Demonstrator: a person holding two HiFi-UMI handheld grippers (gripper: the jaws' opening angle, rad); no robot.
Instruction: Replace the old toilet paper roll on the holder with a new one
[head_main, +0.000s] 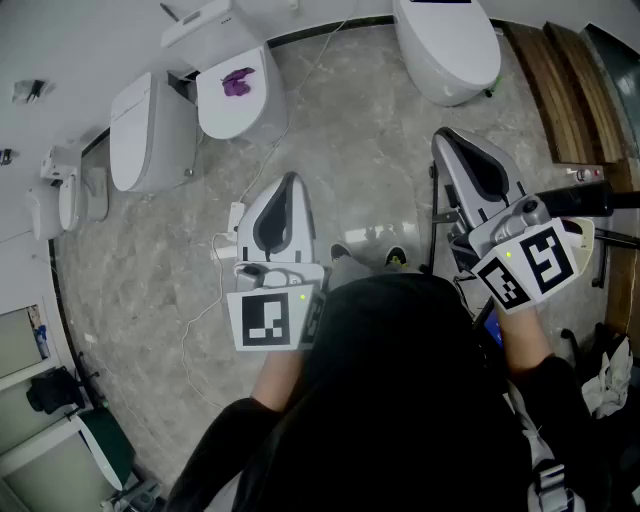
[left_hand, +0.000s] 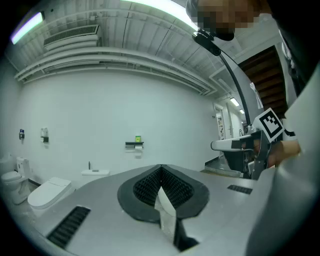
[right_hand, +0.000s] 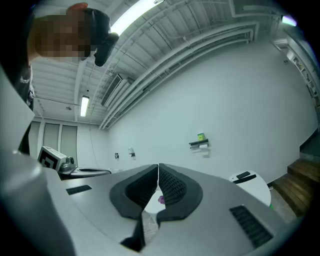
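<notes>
A: where's the holder (left_hand: 134, 145)?
B: on the far wall, mid-frame, well off. left gripper (left_hand: 161, 168) and right gripper (right_hand: 158, 166) jaws closed, empty. approach step I reckon. next: walk over, open up.

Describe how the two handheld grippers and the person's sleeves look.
The left gripper and the right gripper look alike. Each has a pale grey, tapering shell with black ribbed pads inside the jaws. Each carries a white cube printed with black square markers at its rear. The person's sleeves are black.
</notes>
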